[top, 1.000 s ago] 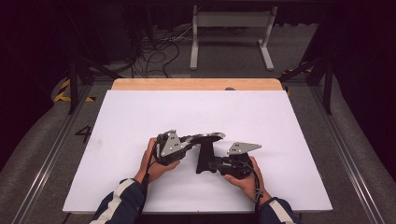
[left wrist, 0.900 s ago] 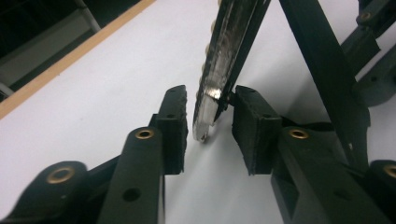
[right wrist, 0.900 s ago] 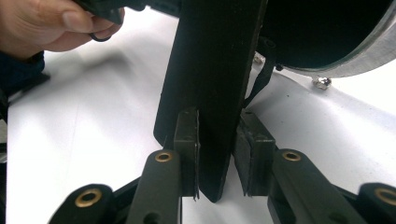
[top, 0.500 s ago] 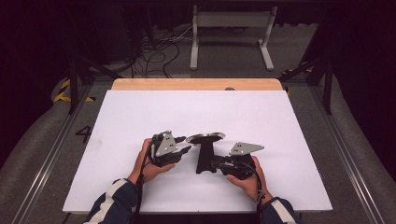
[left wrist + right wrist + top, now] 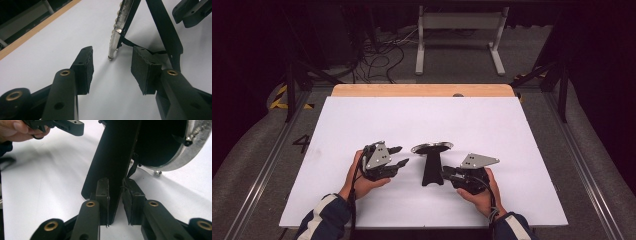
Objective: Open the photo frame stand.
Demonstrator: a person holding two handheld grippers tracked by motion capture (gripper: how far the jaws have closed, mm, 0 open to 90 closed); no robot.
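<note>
- Left tool (image 5: 396, 156) is seen at centre-left of the high view with its jaws spread and nothing between them; a second ago it was up against the round silver-rimmed disc (image 5: 432, 147) of the black stand (image 5: 430, 170), and it has since been drawn back toward the lower left.
- In the left gripper view, the disc's edge (image 5: 117, 32) is seen beyond the parted pads (image 5: 85, 67), apart from them.
- Right tool (image 5: 447, 173) is clenched on the stand's flat black leg (image 5: 112, 167), seen pinched between both pads in the right gripper view.
- The stand is placed at the centre of the white tabletop (image 5: 512, 130), upright, disc uppermost, much as in the earlier frames.
- The release on the left is judged to mean that the stand has been handed over to the right tool alone, so any adjustment of the disc appears finished or paused.
</note>
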